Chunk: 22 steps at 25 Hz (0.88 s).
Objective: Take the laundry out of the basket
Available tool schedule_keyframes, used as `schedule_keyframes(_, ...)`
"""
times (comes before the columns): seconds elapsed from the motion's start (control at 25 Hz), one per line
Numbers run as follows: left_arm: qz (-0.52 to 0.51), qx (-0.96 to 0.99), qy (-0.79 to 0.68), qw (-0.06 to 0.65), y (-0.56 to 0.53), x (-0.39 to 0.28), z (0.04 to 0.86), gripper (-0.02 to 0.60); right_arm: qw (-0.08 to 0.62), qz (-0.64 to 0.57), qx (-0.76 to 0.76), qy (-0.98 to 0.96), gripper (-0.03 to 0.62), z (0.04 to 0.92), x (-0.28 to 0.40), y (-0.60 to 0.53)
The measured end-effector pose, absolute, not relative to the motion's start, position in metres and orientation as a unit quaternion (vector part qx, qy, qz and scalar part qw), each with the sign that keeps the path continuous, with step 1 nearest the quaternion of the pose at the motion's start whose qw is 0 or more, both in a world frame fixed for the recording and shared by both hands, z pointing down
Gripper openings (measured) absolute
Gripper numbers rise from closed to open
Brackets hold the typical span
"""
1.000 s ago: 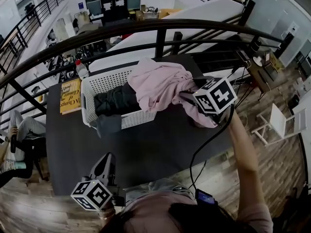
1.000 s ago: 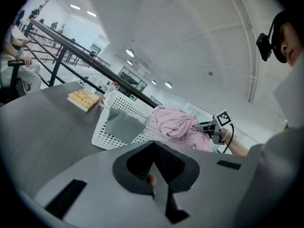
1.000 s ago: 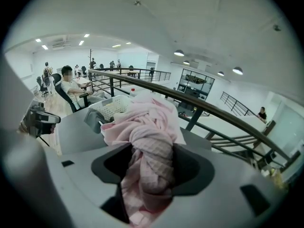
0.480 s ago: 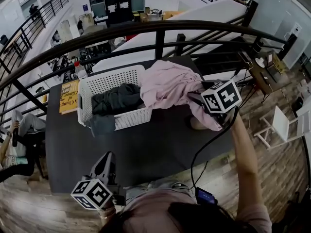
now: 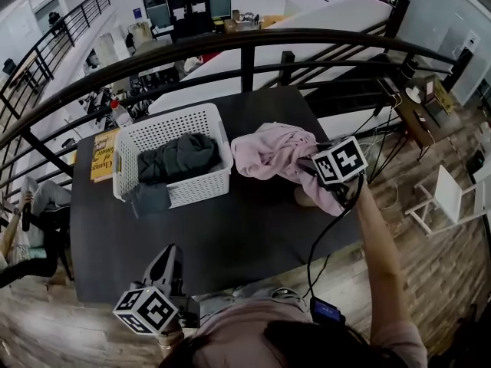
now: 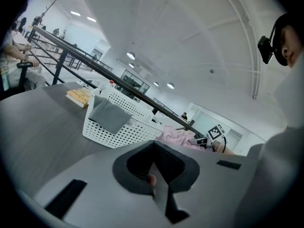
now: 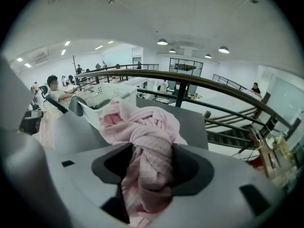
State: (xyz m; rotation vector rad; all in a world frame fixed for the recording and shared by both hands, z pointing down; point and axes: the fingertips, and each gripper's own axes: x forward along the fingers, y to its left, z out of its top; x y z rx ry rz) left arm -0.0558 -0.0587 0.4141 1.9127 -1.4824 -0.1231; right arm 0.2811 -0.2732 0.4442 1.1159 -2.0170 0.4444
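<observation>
Beside the basket's (image 5: 192,192) right rim, on bare tabletop (image 5: 253,232), pink garment (image 5: 268,153) clamped in right tool (image 5: 305,169); left tool (image 5: 170,255) closed.

We see a pink cloth (image 5: 268,150) w/ faint checks, white basket (image 5: 196,192) w/ dotted holes, dk grey clothes (image 5: 176,158), black table (image 5: 245,236), yellow book (image 5: 102,156).

Bright, even indoor light from ceiling lamps (image 7: 162,42); soft shadows; strong fisheye bending, dark vignette at edges.
</observation>
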Motion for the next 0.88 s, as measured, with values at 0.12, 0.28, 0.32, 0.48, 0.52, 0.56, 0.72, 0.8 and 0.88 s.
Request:
schedule_keyframes(0.12,-0.039,0.737,-0.574,0.354,-0.058,-0.046,0.414,-0.003,0.385,0.195,0.437,-0.789,0.270,0.465,0.287,-0.273)
schedule_keyframes(0.28,-0.030,0.735,-0.577,0.354,-0.061,-0.039,0.413,-0.003,0.393,0.215,0.438,-0.779,0.270,0.501,0.289,-0.270)
schedule_keyframes(0.32,-0.030,0.735,-0.578,0.354,-0.061,-0.038,0.413,-0.003,0.392,0.221,0.438,-0.778,0.270,0.509,0.290,-0.269)
schedule_keyframes(0.48,-0.026,0.733,-0.580,0.354,-0.062,-0.037,0.416,-0.003,0.380,0.248,0.435,-0.778,0.279,0.534,0.289,-0.263)
schedule_keyframes(0.52,-0.026,0.734,-0.579,0.354,-0.063,-0.036,0.417,-0.003,0.383,0.250,0.433,-0.777,0.281,0.540,0.288,-0.262)
schedule_keyframes(0.56,-0.025,0.735,-0.578,0.354,-0.063,-0.035,0.419,-0.003,0.385,0.250,0.431,-0.777,0.284,0.545,0.288,-0.261)
schedule_keyframes(0.72,-0.024,0.738,-0.574,0.354,-0.066,-0.032,0.420,-0.003,0.377,0.251,0.435,-0.778,0.297,0.552,0.291,-0.262)
schedule_keyframes(0.8,-0.022,0.737,-0.574,0.356,-0.067,-0.032,0.421,-0.003,0.375,0.255,0.436,-0.777,0.304,0.553,0.290,-0.261)
schedule_keyframes(0.88,-0.017,0.736,-0.575,0.357,-0.069,-0.032,0.424,-0.003,0.375,0.254,0.436,-0.778,0.305,0.553,0.288,-0.260)
